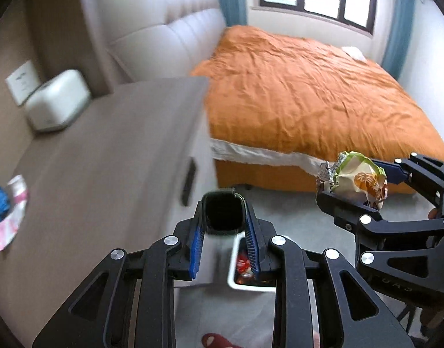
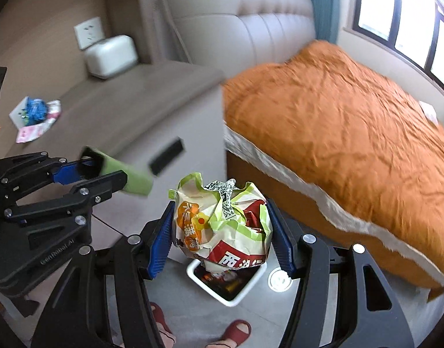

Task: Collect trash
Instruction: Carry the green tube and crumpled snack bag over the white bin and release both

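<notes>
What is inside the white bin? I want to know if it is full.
The bin holds red and orange wrappers. The crumpled bag in the right gripper hides most of it, so fullness is unclear.

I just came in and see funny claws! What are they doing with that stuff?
A person is picking up trash with two hand-held grippers. The left gripper is shut on a green tube. The right gripper squeezes a crumpled food wrapper. Both are held above a small white bin on the floor beside the bed. More wrappers lie on the nightstand.
</notes>
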Demonstrator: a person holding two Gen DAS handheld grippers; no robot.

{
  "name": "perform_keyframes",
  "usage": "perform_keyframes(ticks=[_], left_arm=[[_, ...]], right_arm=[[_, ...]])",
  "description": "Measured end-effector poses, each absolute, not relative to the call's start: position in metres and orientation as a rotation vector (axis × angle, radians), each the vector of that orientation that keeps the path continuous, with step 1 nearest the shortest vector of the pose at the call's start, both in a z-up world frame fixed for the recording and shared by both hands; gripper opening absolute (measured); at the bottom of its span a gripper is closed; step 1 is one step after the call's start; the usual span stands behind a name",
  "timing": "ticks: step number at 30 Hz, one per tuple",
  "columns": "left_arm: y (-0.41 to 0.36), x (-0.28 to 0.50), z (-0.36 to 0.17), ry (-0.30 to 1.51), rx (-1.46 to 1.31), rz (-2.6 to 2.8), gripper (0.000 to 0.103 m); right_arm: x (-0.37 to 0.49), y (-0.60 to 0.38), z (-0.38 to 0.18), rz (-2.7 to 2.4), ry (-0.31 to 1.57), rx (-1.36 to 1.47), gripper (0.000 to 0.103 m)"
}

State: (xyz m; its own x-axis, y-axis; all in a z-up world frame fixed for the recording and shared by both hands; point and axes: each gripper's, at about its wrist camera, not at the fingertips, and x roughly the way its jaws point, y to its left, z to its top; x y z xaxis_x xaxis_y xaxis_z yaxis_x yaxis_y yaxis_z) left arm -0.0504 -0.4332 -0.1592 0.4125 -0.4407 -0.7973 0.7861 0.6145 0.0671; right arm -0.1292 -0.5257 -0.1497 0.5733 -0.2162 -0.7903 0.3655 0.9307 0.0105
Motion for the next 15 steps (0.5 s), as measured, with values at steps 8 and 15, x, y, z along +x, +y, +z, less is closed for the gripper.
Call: perform_keyframes(ticks=[8,15], left_arm=[[-0.483,-0.061,-0.246,0.936,0.481,-0.881,0.025],[-0.505,-0.048,-0.379,1.085,0.498,-0.898,0.025]], right_arm=[[-0.145,-0.571,-0.211,-0.385,0.972,0.248,0.061],[-0.139,-0.601,-0.316,-0.384,1.075,0.337,0.061]])
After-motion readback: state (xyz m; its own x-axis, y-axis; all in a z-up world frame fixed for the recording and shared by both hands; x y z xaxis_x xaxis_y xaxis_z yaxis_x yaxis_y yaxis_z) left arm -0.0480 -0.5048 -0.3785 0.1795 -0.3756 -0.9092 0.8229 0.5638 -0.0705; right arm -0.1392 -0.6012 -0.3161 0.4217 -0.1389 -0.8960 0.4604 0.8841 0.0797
